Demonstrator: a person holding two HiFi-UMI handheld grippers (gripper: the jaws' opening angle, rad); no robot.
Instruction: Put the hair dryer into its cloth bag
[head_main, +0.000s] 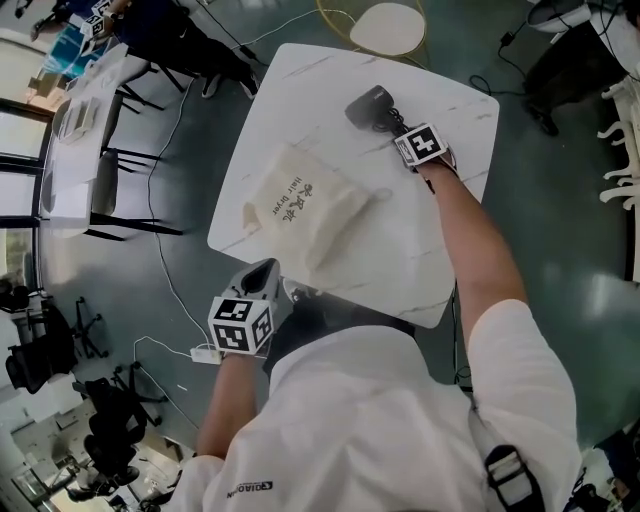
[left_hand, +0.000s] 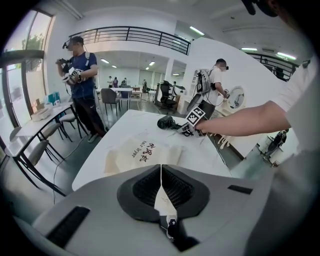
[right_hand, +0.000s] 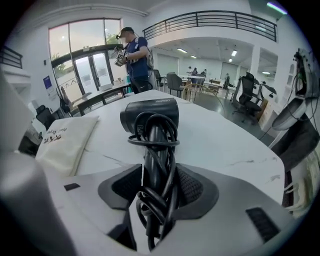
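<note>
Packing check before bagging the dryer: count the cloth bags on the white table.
1. The cloth bag lies flat on the table's left side, print up; no other shows.

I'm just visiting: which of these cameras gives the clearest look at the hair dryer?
The right gripper view: the hair dryer fills the centre, its handle and wound cord between the right tongs. The head view shows it small and far; the left gripper view, only a distant dark lump.

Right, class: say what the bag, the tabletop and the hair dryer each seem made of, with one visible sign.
Cloth bag: cream woven fabric, likely cotton; it lies limp and creased. Tabletop: white with grey veins, marble or marble-look laminate, smooth. Hair dryer: dark matt plastic, apparently; smooth moulded shell.
</note>
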